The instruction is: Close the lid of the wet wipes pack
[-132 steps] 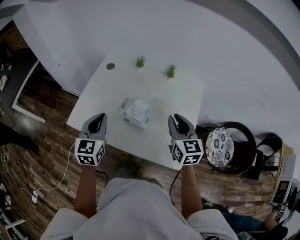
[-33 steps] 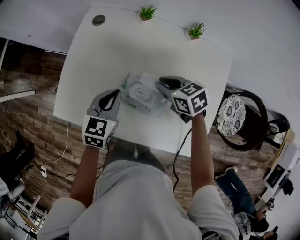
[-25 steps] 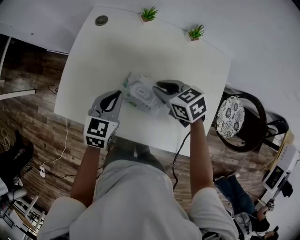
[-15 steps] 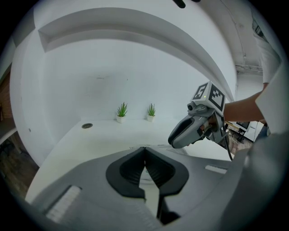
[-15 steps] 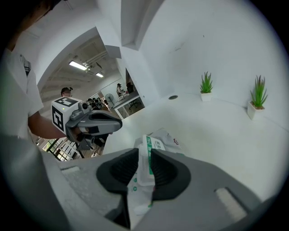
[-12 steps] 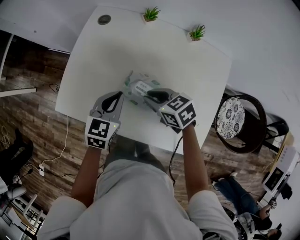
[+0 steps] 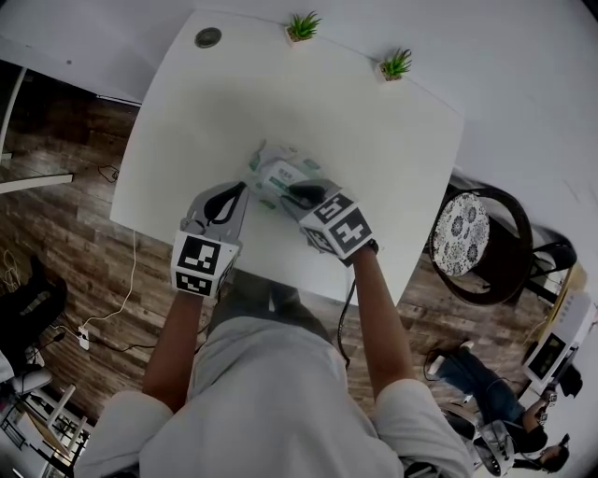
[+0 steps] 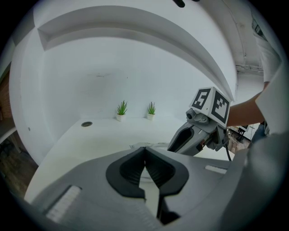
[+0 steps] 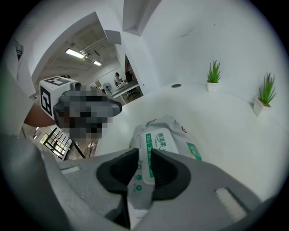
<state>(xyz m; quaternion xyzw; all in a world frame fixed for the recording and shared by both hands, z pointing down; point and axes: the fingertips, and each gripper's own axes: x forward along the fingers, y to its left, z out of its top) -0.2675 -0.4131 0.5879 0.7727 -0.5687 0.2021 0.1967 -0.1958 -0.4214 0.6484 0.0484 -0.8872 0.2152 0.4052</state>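
1. The left tongs (image 7: 235, 191) rest at the near-left edge of the wet wipes pack (image 7: 274, 170). Their marker cube (image 7: 196, 264) faces the person.
2. In the left gripper view, the left tongs (image 8: 144, 151) have both jaws together at the tips, with nothing between them.
3. The right tongs (image 7: 297, 192) sit over the near-right part of the pack, tips pointing left across it. Their marker cube (image 7: 341, 224) lies just behind.
4. In the right gripper view, the right tongs (image 9: 144, 154) have the jaws a narrow gap apart. They grip nothing; the pack's lid (image 9: 156, 143) shows through the gap, directly below the tips.
5. The lid appears to lie flat on the pack top.
6. The pack lies on the white worktop (image 7: 364, 131), near the middle, tilted slightly to the edges.
7. Beyond the pack, at the worktop's far edge, stand two small potted plants (image 7: 301, 25) (image 7: 396, 64).
8. A small round disc (image 7: 207, 37) lies at the far-left corner, well apart from the pack.
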